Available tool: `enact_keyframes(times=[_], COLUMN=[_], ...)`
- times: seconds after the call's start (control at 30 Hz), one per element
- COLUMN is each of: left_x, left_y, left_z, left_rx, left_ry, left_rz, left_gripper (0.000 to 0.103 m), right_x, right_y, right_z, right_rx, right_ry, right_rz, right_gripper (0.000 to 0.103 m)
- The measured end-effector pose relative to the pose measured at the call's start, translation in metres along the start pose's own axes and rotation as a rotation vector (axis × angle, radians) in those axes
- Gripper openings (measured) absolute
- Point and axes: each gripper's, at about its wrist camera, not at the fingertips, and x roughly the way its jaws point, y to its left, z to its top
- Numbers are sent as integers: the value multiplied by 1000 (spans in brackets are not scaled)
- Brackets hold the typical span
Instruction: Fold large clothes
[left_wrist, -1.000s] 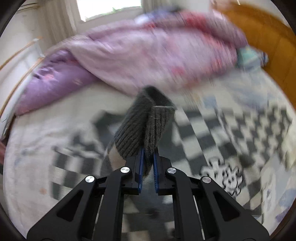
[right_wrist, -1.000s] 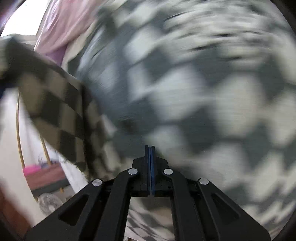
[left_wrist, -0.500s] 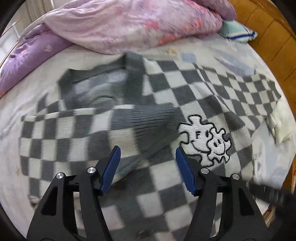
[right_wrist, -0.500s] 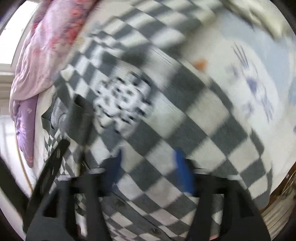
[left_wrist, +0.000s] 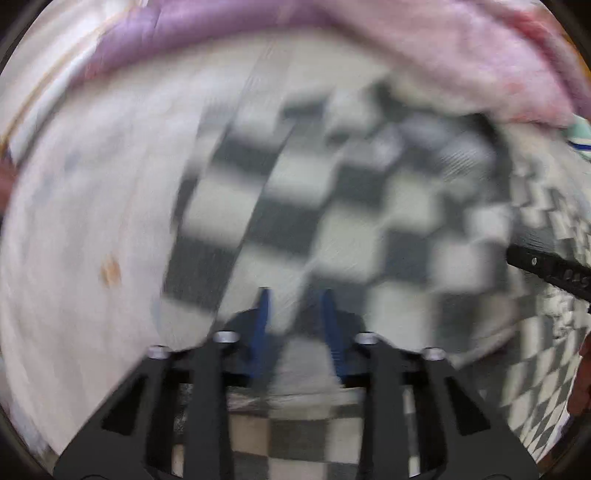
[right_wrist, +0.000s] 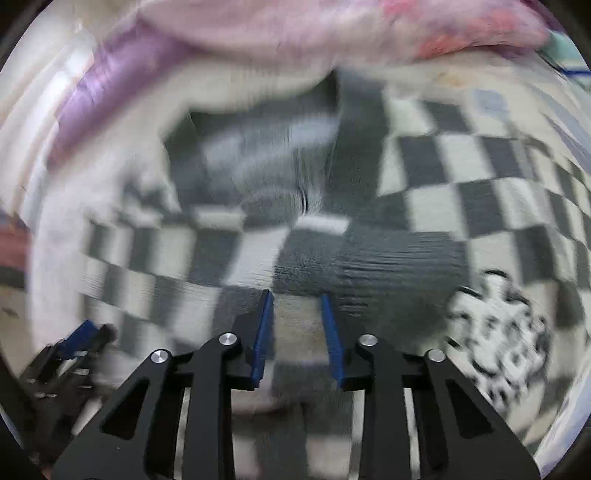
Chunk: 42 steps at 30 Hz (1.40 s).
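Knitwear fills both my views: a grey-and-white checkered knitted cardigan (right_wrist: 424, 177) lies flat on the pale bedsheet (left_wrist: 74, 221), its ribbed grey neckband toward the pink quilt (right_wrist: 277, 29), its length running back toward me. My left gripper (left_wrist: 293, 306) and right gripper (right_wrist: 295, 310) are both closing, blue pads narrow, over knit they do not yet pinch.

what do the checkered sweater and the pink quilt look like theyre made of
Checkered sweater: looks like knitted yarn, matte; ribbed ridges show on the grey cuff. Pink quilt: probably soft, padded cotton-like fabric with a printed pattern, puffy and matte, though blur leaves it open.
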Motion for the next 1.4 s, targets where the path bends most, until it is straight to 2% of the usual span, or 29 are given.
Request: enact_keyframes(times=[0.03,0.07,0.13,0.2,0.27,0.33,0.37,0.43,0.47,0.5,0.57,0.67,0.7,0.77,0.83,0.93,1.0,1.1,1.2,1.23,1.27,1.3,1.4], left_x=[8,6,-4,-5,2,0,-9,-24,-26,-25,-16,10,25,50,39,28,25,6,-3,-4,-2,4,23], left_y=[9,15,25,31,35,27,22,19,20,23,28,43,47,47,43,52,61,61,55,55,57,60,59], left_z=[-5,-10,-22,-35,-42,-32,-24,-9,-3,13,38,82,95,110,112,93,72,37,11,3,-4,-13,-21], left_rx=[-11,-16,-38,-46,-45,-8,9,16,10,-7,-23,-67,-76,-95,-62,-98,-142,-173,-142,-153,-166,-178,-157], left_ry=[7,-14,12,13,-7,20,21,-30,-49,-70,-87,-127,-142,-125,-104,-12,25,49,78,120,144,151,95], left_rz=[-17,-51,-64,-80,-93,-61,-43,-53,-68,-72,-53,-20,15,13,31,-31,-59,-58,2,11,3,-21,-20], left_gripper=[11,11,11,11,11,12,13,13,12,12,13,13,13,11,11,11,11,11,12,13,13,12,11], right_x=[-2,-9,-18,-12,2,-4,-14,-34,-37,-36,-23,20,26,21,10,14,31,33,20,18,19,24,43], right_y=[0,-1,-9,-22,-34,-38,-38,-40,-44,-49,-62,-76,-78,-79,-79,-65,-58,-58,-59,-55,-55,-54,-63], right_z=[0,-2,-19,-32,-28,-16,-8,6,16,23,41,63,68,74,72,59,54,67,77,81,83,84,93], right_rx=[14,39,95,143,197,244,242,207,199,208,242,227,219,223,250,215,133,138,164,166,160,156,171], right_ry=[-13,24,85,66,58,111,108,40,30,26,34,65,48,67,119,177,116,129,158,167,180,188,162], right_rz=[-1,-4,31,66,106,104,94,45,4,-1,-1,-33,-29,-38,-55,-17,-74,-108,-100,-93,-78,-73,-64], right_gripper=[23,22,21,20,18,16,14,14,15,16,17,15,15,14,15,18,17,17,17,21,32,37,42])
